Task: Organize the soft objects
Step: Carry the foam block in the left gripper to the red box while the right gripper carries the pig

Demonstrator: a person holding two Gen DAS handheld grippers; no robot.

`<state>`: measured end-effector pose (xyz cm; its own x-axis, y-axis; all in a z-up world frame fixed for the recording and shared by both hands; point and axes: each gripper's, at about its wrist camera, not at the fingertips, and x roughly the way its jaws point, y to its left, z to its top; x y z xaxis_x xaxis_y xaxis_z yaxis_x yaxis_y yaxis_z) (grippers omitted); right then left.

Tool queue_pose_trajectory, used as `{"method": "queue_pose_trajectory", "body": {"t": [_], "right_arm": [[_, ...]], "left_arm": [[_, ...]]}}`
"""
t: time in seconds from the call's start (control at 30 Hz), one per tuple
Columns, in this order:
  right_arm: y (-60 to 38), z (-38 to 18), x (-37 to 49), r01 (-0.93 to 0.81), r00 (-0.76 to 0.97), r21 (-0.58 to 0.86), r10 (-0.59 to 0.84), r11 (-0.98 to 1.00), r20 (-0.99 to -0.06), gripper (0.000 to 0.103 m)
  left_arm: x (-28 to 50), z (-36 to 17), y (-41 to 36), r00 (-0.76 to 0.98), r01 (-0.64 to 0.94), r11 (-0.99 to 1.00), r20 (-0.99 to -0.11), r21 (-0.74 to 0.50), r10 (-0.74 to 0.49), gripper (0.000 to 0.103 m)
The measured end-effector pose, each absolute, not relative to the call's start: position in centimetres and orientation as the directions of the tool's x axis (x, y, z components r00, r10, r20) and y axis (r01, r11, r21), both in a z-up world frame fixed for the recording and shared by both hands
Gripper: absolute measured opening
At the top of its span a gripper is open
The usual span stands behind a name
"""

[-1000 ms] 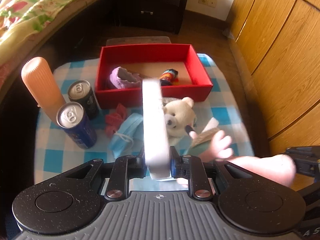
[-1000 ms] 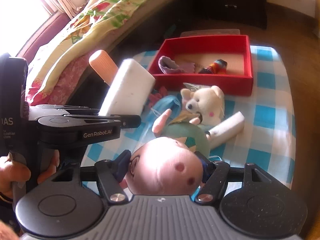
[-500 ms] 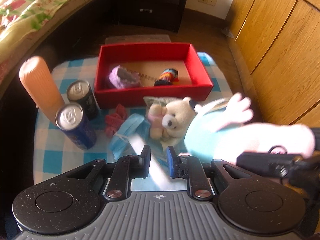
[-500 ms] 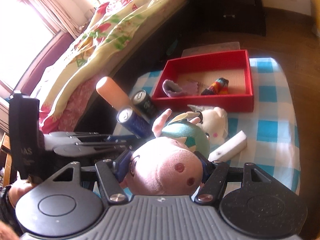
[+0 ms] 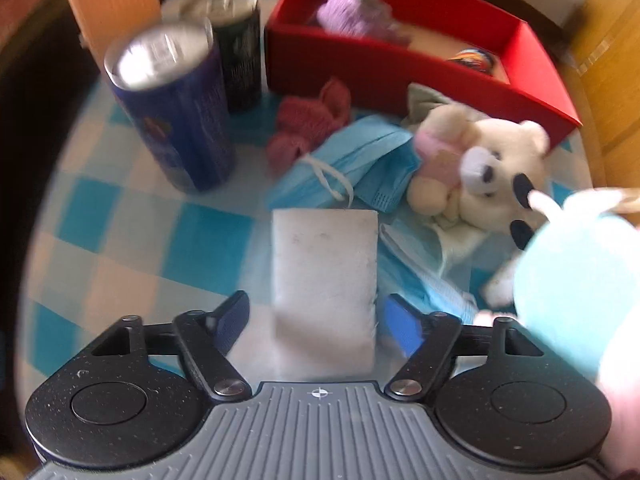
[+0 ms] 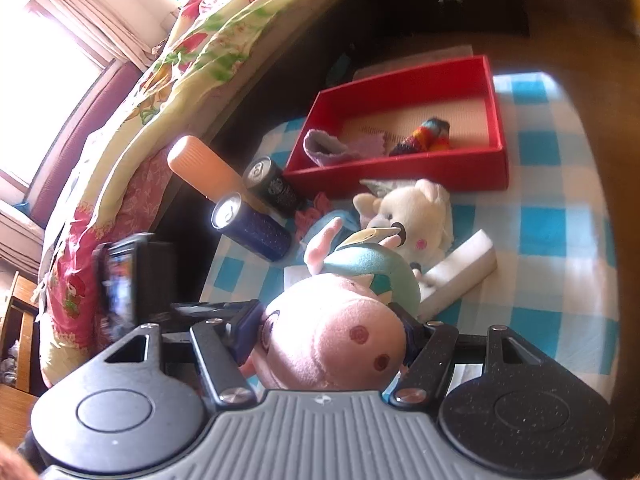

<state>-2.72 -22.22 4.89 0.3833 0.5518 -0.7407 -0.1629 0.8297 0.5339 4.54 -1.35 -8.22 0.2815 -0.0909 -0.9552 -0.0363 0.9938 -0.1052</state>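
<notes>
Dropped since the earlier frame: left gripper (image 5: pixel 316 320) now sits low over the blue-and-white checked tablecloth (image 5: pixel 120 240), white rectangular foam sponge block (image 5: pixel 325 276) lying flat at lower centre of the left view. Its jaws are opening, block between them, pads clear of its sides. Right gripper (image 6: pixel 332 340) is clenched on the pink plush pig toy in a teal dress (image 6: pixel 332 344), bottom centre of the right view. Red cardboard box (image 6: pixel 496 120) sits upper right, a knitted piece inside. Block looks light, squashy, non-slip; take it across the narrow sides, gently.
</notes>
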Motion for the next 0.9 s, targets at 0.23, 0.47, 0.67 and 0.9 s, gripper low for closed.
{"method": "queue_pose_trajectory", "body": {"t": [0.23, 0.47, 0.67, 0.9], "right_arm": [[-23.6, 4.8, -2.6, -0.152, 0.394, 0.555, 0.565, 0.818, -0.725, 0.044], [-23.6, 6.8, -2.4, -0.164, 0.436, 0.562, 0.571, 0.810, -0.696, 0.044], [-22.8, 9.4, -1.3, -0.190, 0.477, 0.545, 0.562, 0.817, -0.676, 0.044], [-22.2, 12.7, 1.8, -0.206, 0.542, 0.499, 0.522, 0.842, -0.658, 0.044]], "left_arm": [[3.8, -7.3, -2.4, 0.269, 0.023, 0.996, -0.959, -0.085, -0.088, 0.043], [3.3, -0.3, -1.2, 0.356, 0.063, 0.985, -0.919, -0.158, -0.170, 0.043], [4.7, 4.8, -2.3, 0.440, 0.096, 0.985, -0.882, -0.140, -0.168, 0.043], [8.7, 7.6, -4.4, 0.495, 0.116, 0.990, -0.860, -0.076, -0.124, 0.044]]}}
